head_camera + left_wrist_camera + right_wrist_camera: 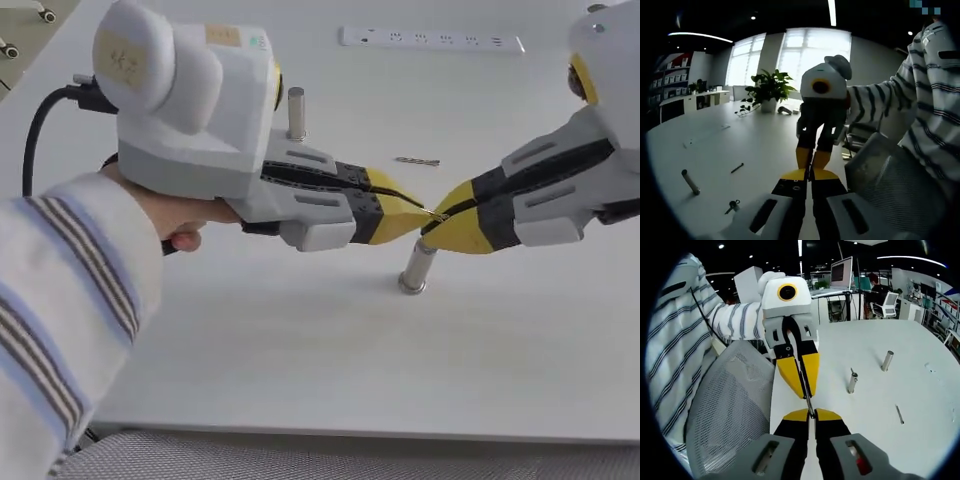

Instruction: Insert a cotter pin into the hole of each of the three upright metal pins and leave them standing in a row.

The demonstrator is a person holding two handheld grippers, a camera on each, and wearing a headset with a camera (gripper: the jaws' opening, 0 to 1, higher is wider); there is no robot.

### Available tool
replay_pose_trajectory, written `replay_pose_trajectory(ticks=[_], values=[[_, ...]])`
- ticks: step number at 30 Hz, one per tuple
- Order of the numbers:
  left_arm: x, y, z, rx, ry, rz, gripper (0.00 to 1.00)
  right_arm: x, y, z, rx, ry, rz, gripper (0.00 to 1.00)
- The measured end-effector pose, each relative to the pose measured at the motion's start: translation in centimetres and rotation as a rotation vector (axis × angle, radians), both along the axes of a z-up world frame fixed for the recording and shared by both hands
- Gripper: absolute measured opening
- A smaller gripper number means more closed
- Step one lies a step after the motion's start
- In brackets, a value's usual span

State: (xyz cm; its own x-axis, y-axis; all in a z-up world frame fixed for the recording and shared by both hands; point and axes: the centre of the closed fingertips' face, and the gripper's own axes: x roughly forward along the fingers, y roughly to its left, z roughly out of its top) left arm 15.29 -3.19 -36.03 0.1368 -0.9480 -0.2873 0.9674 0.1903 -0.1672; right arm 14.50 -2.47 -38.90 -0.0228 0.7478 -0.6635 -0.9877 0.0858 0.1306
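My left gripper and right gripper meet tip to tip above the white table, both shut on a thin cotter pin held between them. In the right gripper view that cotter pin runs from the left gripper's yellow fingertips into my right gripper. Just below the tips stands a metal pin, with what looks like a cotter pin in its top. A second upright metal pin stands farther back. In the left gripper view, my left gripper faces the right one.
A loose cotter pin lies on the table beyond the grippers. A white power strip lies at the far edge. A mesh chair stands by the near table edge.
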Motion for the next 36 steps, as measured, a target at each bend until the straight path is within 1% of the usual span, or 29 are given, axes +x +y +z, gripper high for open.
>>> replay_pose_trajectory(ticks=[3,5,6,7,9,11,15,19,20,21,23,24,25,29,33,36], values=[[-0.2,-0.1,-0.1,0.006,-0.006,-0.014,0.00,-0.2,-0.2,0.0,-0.015,-0.010,0.016,0.00],[-0.3,-0.2,-0.3,0.016,-0.011,-0.025,0.00,-0.3,-0.4,-0.1,-0.026,-0.014,0.027,0.00],[-0.4,-0.3,-0.5,0.024,-0.018,-0.034,0.00,-0.4,-0.4,-0.1,-0.031,-0.018,0.031,0.00],[-0.4,-0.3,-0.6,0.030,-0.025,-0.037,0.00,-0.5,-0.5,-0.1,-0.034,-0.027,0.034,0.00],[-0.5,-0.3,-0.7,0.032,-0.027,-0.042,0.00,-0.6,-0.5,-0.1,-0.049,-0.054,0.047,0.00],[-0.6,-0.4,-0.5,0.031,-0.053,-0.049,0.00,-0.7,-0.6,0.0,-0.059,-0.070,0.060,0.00],[-1.0,-0.8,-0.3,0.034,-0.087,-0.053,0.00,-0.8,-0.8,0.4,-0.064,-0.084,0.061,0.00],[-0.8,-0.9,-0.6,0.050,-0.097,-0.046,0.00,-0.8,-1.1,0.2,-0.077,-0.092,0.056,0.00],[-0.7,-1.0,-0.7,0.055,-0.097,-0.038,0.02,-0.9,-1.1,0.1,-0.080,-0.092,0.056,0.00],[-0.5,-1.0,-0.8,0.066,-0.132,-0.038,0.05,-1.0,-1.2,0.1,-0.084,-0.096,0.054,0.00],[-0.6,-1.1,-1.1,0.073,-0.122,-0.042,0.14,-0.8,-1.5,-0.1,-0.092,-0.104,0.049,0.00],[-0.8,-1.2,-1.2,0.078,-0.118,-0.052,0.19,-0.7,-1.6,-0.1,-0.094,-0.106,0.047,0.00],[-0.7,-1.2,-1.4,0.082,-0.118,-0.051,0.23,-0.5,-1.8,-0.2,-0.099,-0.108,0.040,0.00],[-0.2,-1.3,-2.1,0.104,-0.113,-0.037,0.26,-0.1,-3.0,-0.9,-0.138,-0.124,0.021,0.00],[0.2,-1.5,-2.8,0.131,-0.110,-0.030,0.33,0.3,-4.3,-1.7,-0.176,-0.125,-0.008,0.00],[0.5,-1.7,-3.7,0.161,-0.106,-0.026,0.33,0.7,-5.7,-2.7,-0.234,-0.131,-0.031,0.00]])
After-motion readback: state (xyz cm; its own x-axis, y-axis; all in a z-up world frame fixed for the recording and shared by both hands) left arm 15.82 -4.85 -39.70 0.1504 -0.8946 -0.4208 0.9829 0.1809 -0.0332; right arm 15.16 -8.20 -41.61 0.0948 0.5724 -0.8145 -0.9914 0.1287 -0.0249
